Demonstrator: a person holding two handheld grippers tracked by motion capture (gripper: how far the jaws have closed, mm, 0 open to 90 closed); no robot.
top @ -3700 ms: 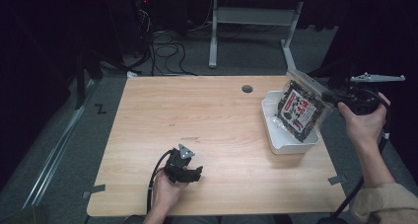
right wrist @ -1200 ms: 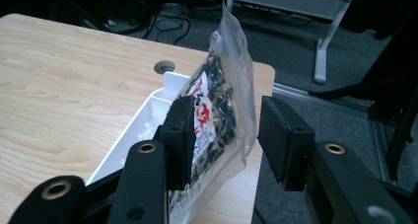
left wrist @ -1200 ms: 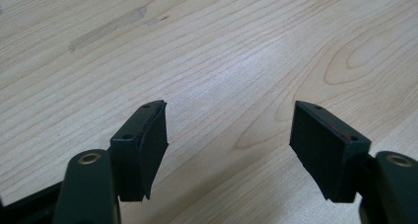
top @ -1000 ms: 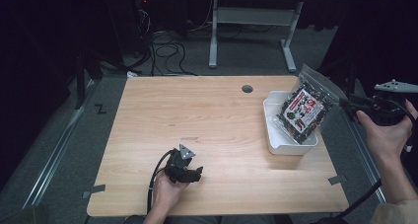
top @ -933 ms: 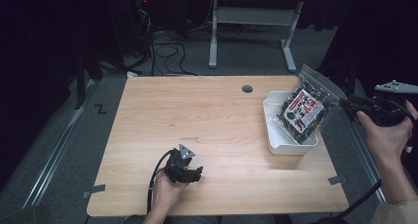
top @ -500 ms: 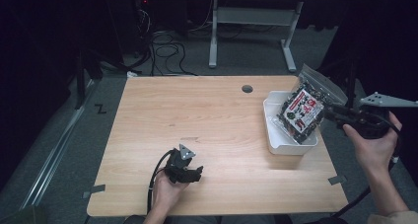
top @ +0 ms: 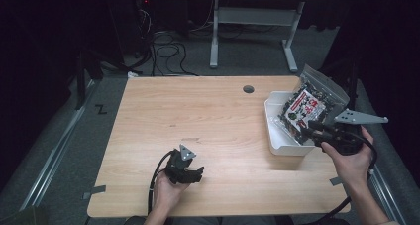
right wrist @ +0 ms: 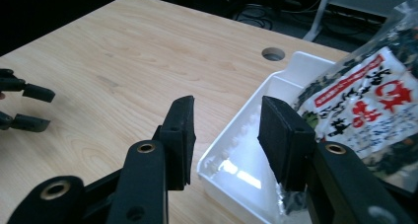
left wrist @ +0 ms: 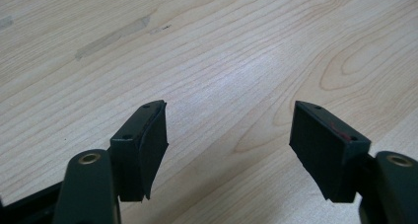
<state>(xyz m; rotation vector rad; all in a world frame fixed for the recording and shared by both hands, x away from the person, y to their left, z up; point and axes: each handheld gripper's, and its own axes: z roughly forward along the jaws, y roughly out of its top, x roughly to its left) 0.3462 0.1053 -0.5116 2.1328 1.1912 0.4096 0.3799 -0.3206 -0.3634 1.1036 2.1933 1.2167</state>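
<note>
The left gripper (top: 198, 173) rested on the table (top: 198, 111) near its front edge; its jaws stood apart over bare wood with nothing between them. Well to the right, a white tray (top: 277, 136) sat at the table's right edge, and a snack bag (top: 307, 106) leaned in it, tilted, its top sticking out. The right gripper (top: 304, 131) hovered at the tray's near corner, jaws partly open, holding nothing, close beside the bag.

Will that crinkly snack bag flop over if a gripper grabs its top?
Probably. The snack bag looks like thin clear film, so likely floppy and light. It leans in the white tray, so a push may tip it. The film may be slippery.
</note>
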